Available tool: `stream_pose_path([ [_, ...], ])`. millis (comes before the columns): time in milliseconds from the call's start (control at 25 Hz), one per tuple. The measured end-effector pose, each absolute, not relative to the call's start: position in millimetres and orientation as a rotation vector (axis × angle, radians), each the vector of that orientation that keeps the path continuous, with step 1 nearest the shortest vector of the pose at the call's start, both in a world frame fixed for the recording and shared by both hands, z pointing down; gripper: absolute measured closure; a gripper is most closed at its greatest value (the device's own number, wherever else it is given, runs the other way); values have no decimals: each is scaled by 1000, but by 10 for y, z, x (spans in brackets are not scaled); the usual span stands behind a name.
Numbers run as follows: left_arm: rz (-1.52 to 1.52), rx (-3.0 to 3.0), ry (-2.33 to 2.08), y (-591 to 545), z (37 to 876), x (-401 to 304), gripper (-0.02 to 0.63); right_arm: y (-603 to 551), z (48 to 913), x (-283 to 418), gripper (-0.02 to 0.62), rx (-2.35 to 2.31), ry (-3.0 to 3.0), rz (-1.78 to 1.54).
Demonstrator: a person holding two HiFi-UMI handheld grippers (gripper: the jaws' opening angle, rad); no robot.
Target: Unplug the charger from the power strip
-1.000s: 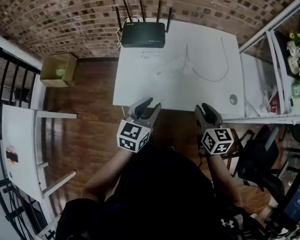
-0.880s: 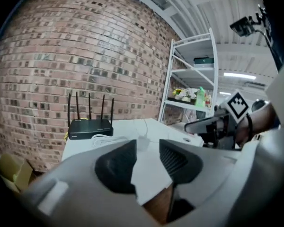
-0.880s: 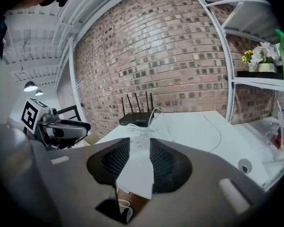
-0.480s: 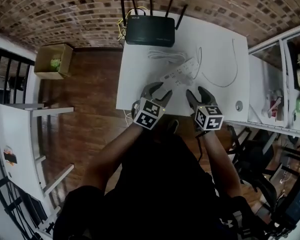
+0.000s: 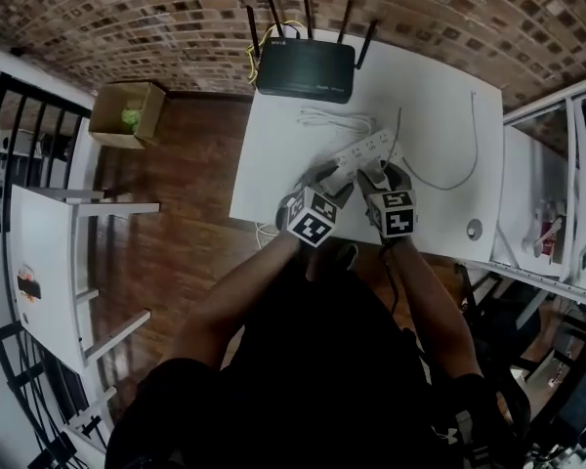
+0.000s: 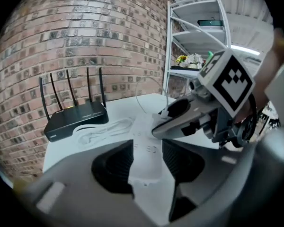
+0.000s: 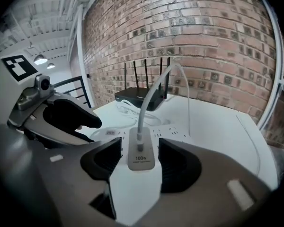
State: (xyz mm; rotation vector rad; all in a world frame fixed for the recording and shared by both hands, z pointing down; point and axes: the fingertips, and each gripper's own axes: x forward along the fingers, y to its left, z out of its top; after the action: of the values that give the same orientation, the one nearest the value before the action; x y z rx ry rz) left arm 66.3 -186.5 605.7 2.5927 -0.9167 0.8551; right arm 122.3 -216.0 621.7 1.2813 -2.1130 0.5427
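Note:
A white power strip (image 5: pixel 371 148) lies on the white table (image 5: pixel 439 96). A white charger (image 7: pixel 141 161) marked 100W stands plugged into it, and its white cable (image 7: pixel 151 93) rises and arcs away. My right gripper (image 7: pixel 139 143) straddles the charger; its jaws are opening, with a gap on each side of the charger. My left gripper (image 6: pixel 147 148) is open astride the near end of the power strip (image 6: pixel 142 129). Both grippers sit side by side, the left gripper (image 5: pixel 324 177) and the right gripper (image 5: pixel 379 176), at the strip's near side.
A black router (image 5: pixel 306 69) with several antennas stands at the table's far edge by the brick wall. A coiled white cable (image 5: pixel 334 120) lies between router and strip. A white shelf unit (image 5: pixel 557 223) stands at the right, a cardboard box (image 5: pixel 127 113) on the floor at the left.
Both grippers have come forward and down from the table's near edge onto the power strip. The right jaws have spread wider and now flank the charger.

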Motion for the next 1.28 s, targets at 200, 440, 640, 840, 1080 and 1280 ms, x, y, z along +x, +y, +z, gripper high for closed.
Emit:
stream_pose_path([
  [200, 970, 2622, -938, -1928, 6236, 785, 407, -2212, 6155, 1150, 422, 1257, -2105, 441],
  [440, 925, 2624, -955, -2026, 6227, 817, 407, -2144, 6157, 1125, 453, 1230, -2096, 488],
  [640, 974, 2621, -887, -1995, 6346, 843, 407, -2060, 6173, 1152, 454, 1231, -2068, 521],
  [840, 1013, 2594, -804, -1948, 6456, 888, 408, -2046, 6190, 1180, 453, 1229, -2055, 525],
  [1080, 962, 2598, -801, -1956, 6452, 871, 407, -2059, 6160, 1157, 454, 1230, -2059, 535],
  [1280, 961, 2602, -784, -1956, 6459, 872, 408, -2048, 6193, 1175, 454, 1224, -2055, 532],
])
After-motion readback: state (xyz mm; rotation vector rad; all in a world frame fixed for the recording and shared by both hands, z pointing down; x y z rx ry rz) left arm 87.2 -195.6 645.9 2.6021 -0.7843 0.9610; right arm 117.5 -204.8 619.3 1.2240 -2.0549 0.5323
